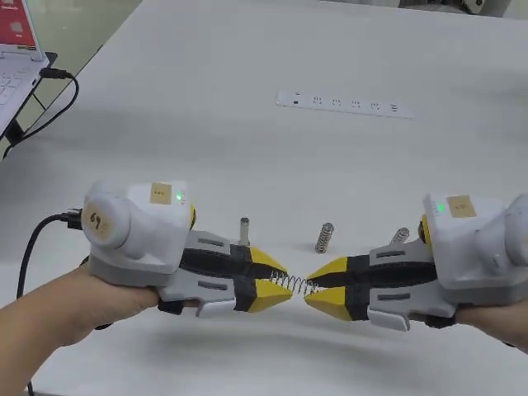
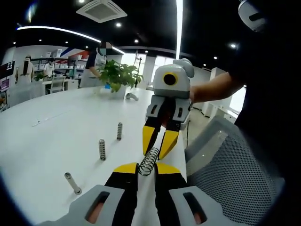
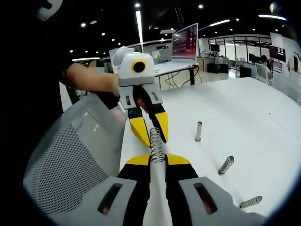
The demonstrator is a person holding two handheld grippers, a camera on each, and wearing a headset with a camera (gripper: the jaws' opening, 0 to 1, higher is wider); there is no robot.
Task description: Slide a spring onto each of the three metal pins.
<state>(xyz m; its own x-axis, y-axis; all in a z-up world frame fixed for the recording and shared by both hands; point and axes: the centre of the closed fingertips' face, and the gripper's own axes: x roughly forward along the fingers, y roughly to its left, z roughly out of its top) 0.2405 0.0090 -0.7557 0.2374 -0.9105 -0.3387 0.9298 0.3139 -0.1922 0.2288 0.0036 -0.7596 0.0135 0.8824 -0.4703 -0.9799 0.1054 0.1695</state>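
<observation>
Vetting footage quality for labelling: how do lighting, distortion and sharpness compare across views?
Head view: even, soft light, faint shadows on the white workbench, coiled metal spring sharp. Left gripper view: fisheye bending, bright ceiling strip light flaring. Right gripper view: same bending, spring crisp.

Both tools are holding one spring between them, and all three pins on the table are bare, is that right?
Not quite. Only one pin is bare; the middle pin and the right pin already carry springs, as the head view shows. The left tool and right tool do hold one spring between them.
</observation>
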